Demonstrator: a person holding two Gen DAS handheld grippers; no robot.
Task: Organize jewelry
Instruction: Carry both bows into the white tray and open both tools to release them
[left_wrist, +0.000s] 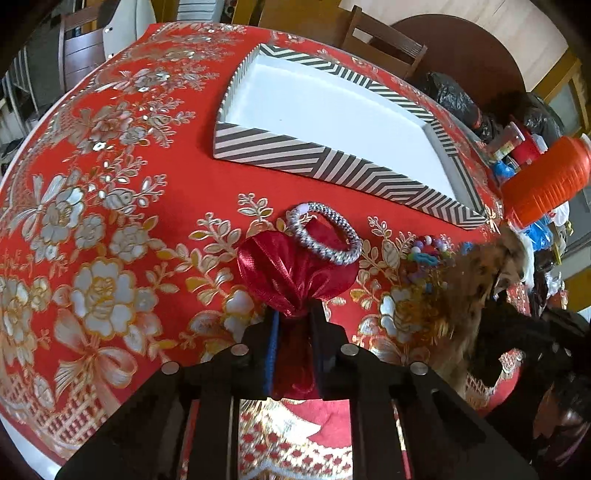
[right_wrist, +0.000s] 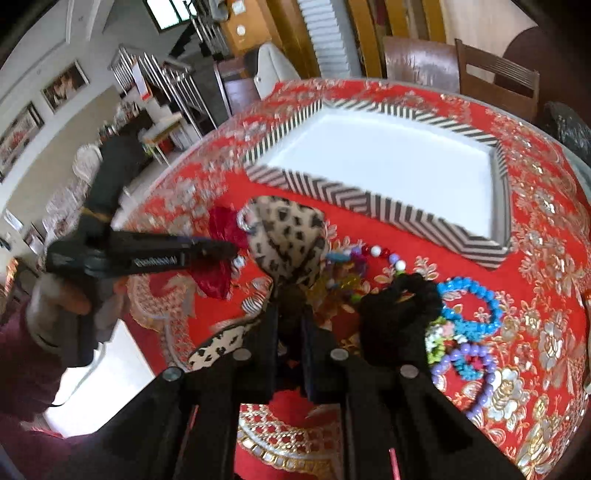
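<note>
Red scrunchie (left_wrist: 295, 273) pinched in left gripper (left_wrist: 293, 317); leopard scrunchie (right_wrist: 288, 240) in right gripper (right_wrist: 290, 314).

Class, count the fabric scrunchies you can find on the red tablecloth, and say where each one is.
3. The red scrunchie is pinched in the left gripper, the leopard-print scrunchie in the right gripper, and the black scrunchie lies beside the blue bead bracelet. Others may be hidden.

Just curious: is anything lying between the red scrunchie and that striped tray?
Yes. A grey braided band lies on the cloth just beyond the red scrunchie, on the tray's side. Past it, bare cloth runs to the striped tray.
</note>
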